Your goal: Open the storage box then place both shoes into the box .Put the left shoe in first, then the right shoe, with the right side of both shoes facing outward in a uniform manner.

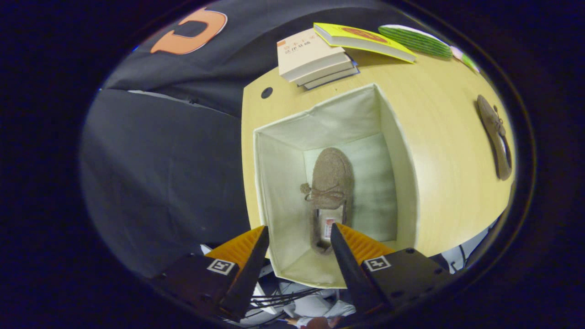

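Pale wood counter (448, 151) against black booth cloth, books stacked at the far edge. Storage box (402, 183) open; one shoe (331, 183) lies inside. Second shoe (496, 137) well apart on the right. Gripper (299, 240) above the box's near rim, fingers apart, empty. Risk: second shoe gripped skew, landing facing the wrong way.

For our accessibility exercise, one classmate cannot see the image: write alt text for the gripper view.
Seen from above, the open tongs hang empty over an open fabric box holding one brown shoe flat on its bottom. A second shoe lies on the wooden table beside the box, with stacked books beyond it.
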`<control>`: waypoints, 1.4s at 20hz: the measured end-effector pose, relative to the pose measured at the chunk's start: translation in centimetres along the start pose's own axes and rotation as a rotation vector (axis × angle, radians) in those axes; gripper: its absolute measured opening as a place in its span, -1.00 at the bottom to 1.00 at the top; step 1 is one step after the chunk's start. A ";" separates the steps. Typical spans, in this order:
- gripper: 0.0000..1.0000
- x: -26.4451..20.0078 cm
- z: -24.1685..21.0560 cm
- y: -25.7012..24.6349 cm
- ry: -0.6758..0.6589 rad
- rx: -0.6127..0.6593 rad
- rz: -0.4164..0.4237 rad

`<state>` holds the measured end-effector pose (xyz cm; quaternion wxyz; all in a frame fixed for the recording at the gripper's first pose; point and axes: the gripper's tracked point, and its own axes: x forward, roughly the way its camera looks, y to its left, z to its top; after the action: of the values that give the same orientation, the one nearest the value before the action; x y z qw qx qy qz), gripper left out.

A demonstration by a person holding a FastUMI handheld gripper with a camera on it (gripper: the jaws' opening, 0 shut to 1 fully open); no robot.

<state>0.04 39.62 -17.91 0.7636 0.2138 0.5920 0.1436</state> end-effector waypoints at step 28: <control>0.99 -23.3 8.1 -31.9 -0.225 -0.125 -0.298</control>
<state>0.81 -0.35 -12.47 0.8497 0.0906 0.5179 0.0407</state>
